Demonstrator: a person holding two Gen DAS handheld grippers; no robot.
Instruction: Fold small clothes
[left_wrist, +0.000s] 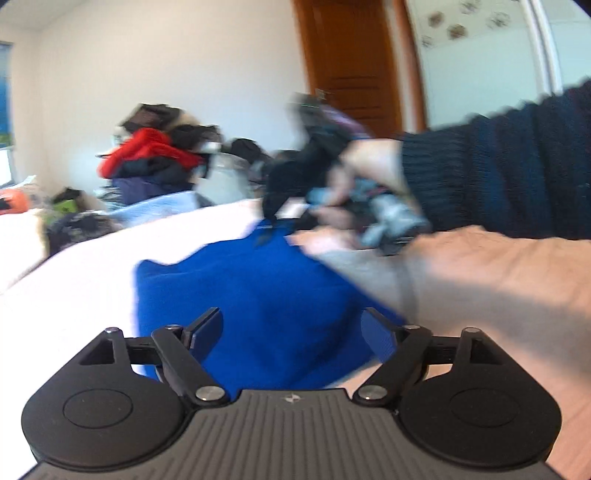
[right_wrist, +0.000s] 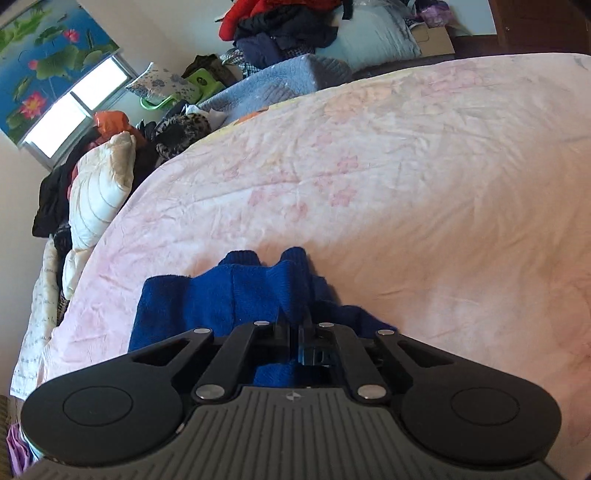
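Right gripper (right_wrist: 300, 341) pinched on blue garment (right_wrist: 236, 295), angled downward

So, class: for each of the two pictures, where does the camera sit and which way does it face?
Left wrist: behind the open left gripper, facing across the pink bedsheet to the orange wooden door; a dark knitted sleeve shows.
Right wrist: behind the shut right gripper, looking down the bed to the window.
Shared: the blue knitted garment.

fuzzy knit blue garment (right_wrist: 221, 295) on smooth bedsheet (right_wrist: 406, 184).
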